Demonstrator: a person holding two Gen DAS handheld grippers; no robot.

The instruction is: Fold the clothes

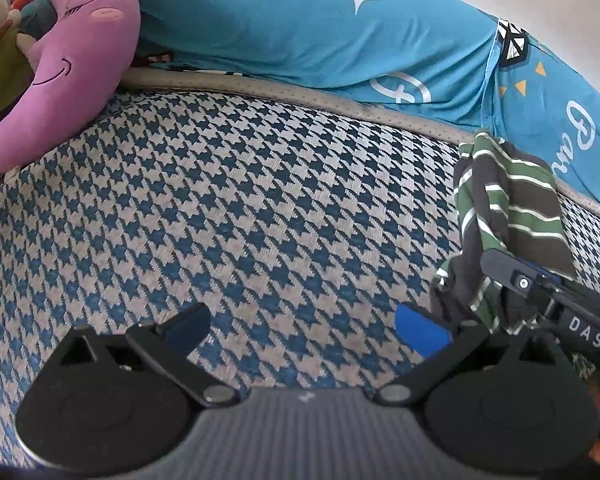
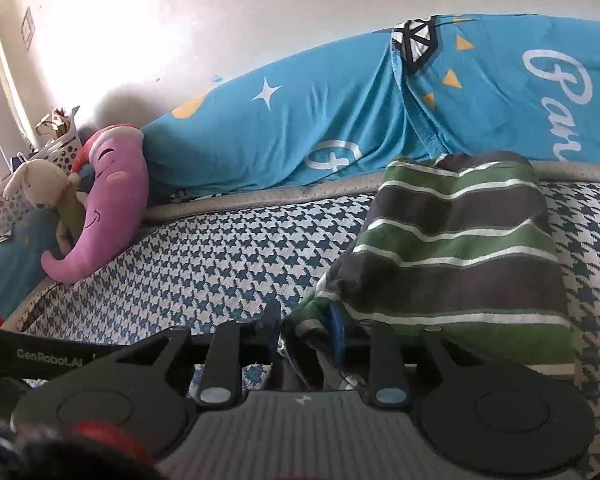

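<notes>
Houndstooth weave covers the bed [image 1: 240,200] under your left gripper [image 1: 302,330], its blue pads spread apart. Your right gripper [image 2: 304,330] pinches the soft, crumpled striped shirt [image 2: 460,240].

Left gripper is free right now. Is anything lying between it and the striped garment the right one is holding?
Nothing visible. The left gripper is open over bare houndstooth bed cover; the striped garment hangs to its right, pinched by the right gripper. The purple plush sits far off on the other side.
</notes>
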